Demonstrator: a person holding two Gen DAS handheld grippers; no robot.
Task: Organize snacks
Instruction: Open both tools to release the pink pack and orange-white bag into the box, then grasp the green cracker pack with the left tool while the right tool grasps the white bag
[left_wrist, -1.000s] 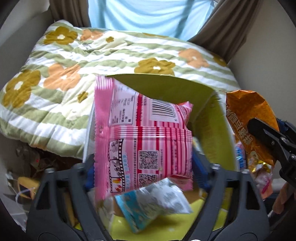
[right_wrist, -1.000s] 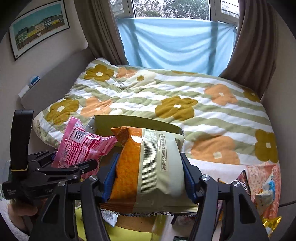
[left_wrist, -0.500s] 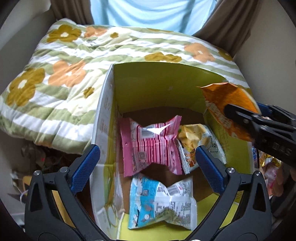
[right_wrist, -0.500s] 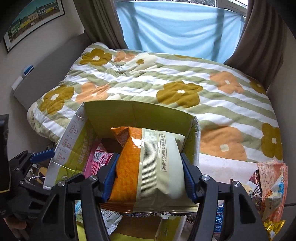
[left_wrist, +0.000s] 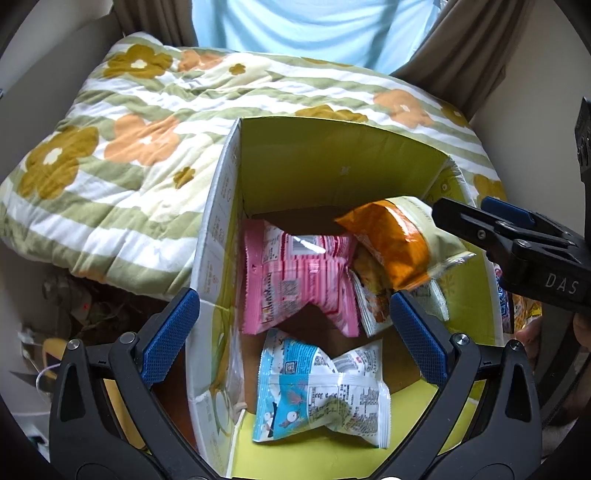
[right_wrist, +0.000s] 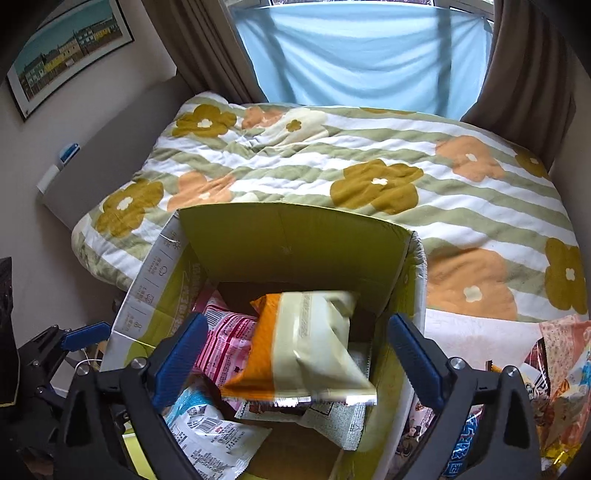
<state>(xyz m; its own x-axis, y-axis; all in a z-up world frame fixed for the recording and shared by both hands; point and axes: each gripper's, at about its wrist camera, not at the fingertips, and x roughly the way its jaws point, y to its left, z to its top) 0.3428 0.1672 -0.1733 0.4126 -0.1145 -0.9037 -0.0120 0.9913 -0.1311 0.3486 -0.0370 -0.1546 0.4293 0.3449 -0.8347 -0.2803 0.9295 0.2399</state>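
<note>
An open cardboard box with a yellow-green inside (left_wrist: 332, 155) (right_wrist: 280, 240) stands at the foot of the bed. In it lie a pink snack bag (left_wrist: 295, 280) (right_wrist: 225, 343), a blue and white bag (left_wrist: 317, 402) (right_wrist: 207, 428) and a yellowish bag (left_wrist: 373, 299). An orange and cream bag (left_wrist: 391, 243) (right_wrist: 303, 350), blurred, is free between the open right fingers over the box. My left gripper (left_wrist: 291, 339) is open and empty above the box. My right gripper (right_wrist: 291, 362) is open above the box; it also shows in the left wrist view (left_wrist: 517, 247).
A flowered quilt (right_wrist: 369, 177) covers the bed behind the box. Several loose snack packets (right_wrist: 554, 376) lie to the right of the box. Clutter (left_wrist: 74, 306) lies on the floor to the left. Curtains (right_wrist: 362, 59) hang at the back.
My left gripper opened and the pink bag dropped into the box. My right gripper has now opened and the orange bag has left its fingers over the box.
</note>
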